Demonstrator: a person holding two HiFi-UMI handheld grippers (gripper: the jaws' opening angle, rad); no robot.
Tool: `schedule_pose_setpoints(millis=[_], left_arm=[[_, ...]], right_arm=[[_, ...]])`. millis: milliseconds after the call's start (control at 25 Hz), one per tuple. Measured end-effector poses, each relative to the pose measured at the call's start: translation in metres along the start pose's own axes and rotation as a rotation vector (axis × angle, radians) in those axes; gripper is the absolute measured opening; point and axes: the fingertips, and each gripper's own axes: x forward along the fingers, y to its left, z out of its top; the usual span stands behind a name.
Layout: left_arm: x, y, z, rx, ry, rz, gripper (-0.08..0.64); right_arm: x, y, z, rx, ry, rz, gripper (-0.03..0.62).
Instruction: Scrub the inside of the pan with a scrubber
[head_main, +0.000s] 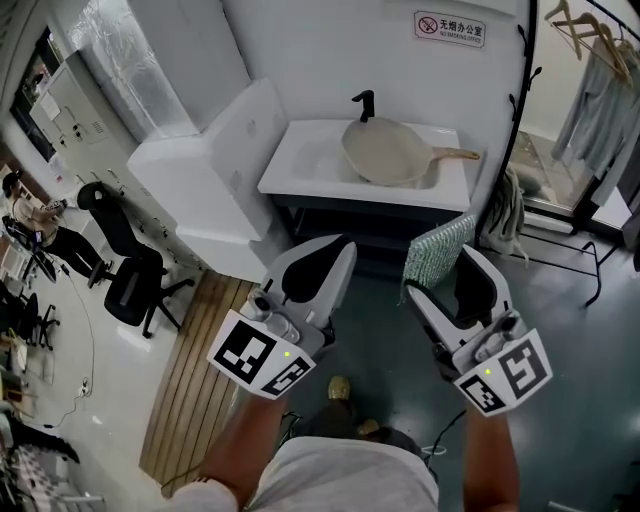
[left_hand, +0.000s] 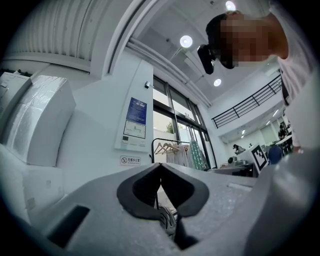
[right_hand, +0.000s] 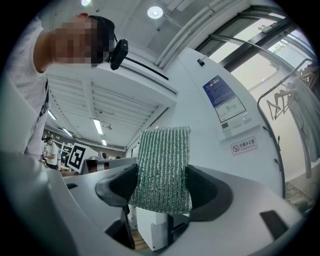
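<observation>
1 pan (head_main: 388, 152), 1 scrubber (head_main: 438, 250), 2 hand-held grippers (head_main: 340, 252) (head_main: 446, 272)

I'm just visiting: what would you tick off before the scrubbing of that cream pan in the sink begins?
1. Green striped scrubber clamped in right gripper: ok.
2. Left gripper shut, nothing between its jaws, free to steady things: ok.
3. Cream round pan lying in white sink, inside showing: ok.
4. Pan's wooden handle clear, pointing over the sink's rim: ok.
5. Scrubber touching the pan: not ok, both grippers are well short of the sink.
6. Water or soap in the pan: cannot tell.
</observation>
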Motion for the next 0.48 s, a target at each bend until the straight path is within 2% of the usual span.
schedule_pose_setpoints(millis=[280, 480], left_arm=[[0.019, 0.028, -0.011, 0.002, -0.016, 0.004, 0.015], [0.048, 0.064, -0.019, 0.012, -0.03, -0.003, 0.015]], right_arm=[[0.023, -0.023, -0.013, -0.015, 0.008, 0.001, 0.304], [0.055, -0.053, -0.021, -0.026, 0.018, -0.009, 0.304]])
